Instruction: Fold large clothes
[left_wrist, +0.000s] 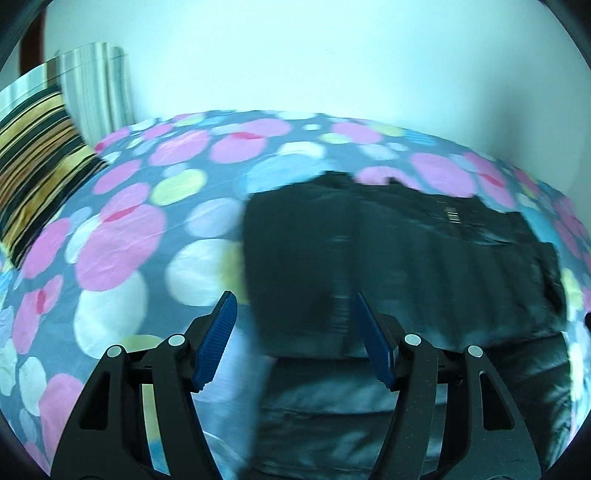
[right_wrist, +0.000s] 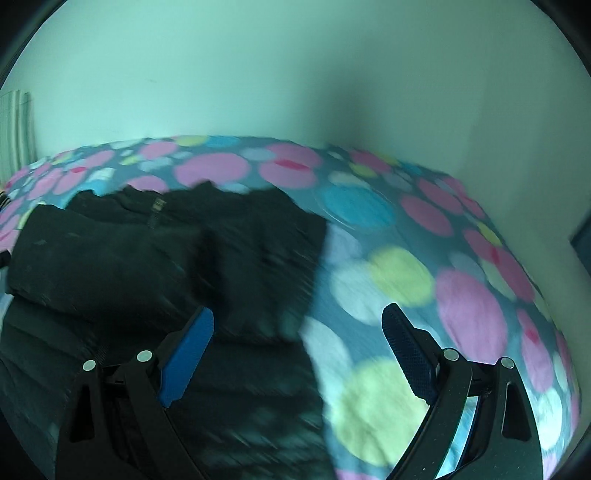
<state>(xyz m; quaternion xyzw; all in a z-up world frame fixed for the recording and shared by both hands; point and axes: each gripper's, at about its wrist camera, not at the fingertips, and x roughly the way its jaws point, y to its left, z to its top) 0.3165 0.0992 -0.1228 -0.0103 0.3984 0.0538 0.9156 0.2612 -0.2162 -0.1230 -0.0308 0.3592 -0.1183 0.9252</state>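
We have a dark jacket (left_wrist: 388, 240) lying on a bed covered by a dotted bedspread (left_wrist: 122, 240). In the left wrist view it fills the centre and right of the frame; in the right wrist view the jacket (right_wrist: 155, 258) takes the left and centre. A fold already seems to be in: an upper layer with a zip and collar lies across a lower panel that runs down to the bottom edge of both pictures. The blur keeps us from reading the seams closely.

Our left gripper (left_wrist: 291, 314) has its jaws released, with nothing between the blue pads; they hang above the near part of the jacket. Our right gripper (right_wrist: 297, 325) is likewise parted and empty, straddling the jacket's right border where dark cloth meets the bedspread (right_wrist: 424, 314).

We judge that the step in hand is to take hold of the near hem for the next fold. To do it well, we should bring each gripper down to one corner of the lower panel, pinch only the layers we mean to lift, and keep the bedspread out of the bite. Both corners ought to rise together and travel evenly toward the collar, so the edge lands square. A padded fabric like this probably springs back, so a press along the crease should help.

A striped pillow (left_wrist: 33, 158) sits at the upper left of the left view, well clear.
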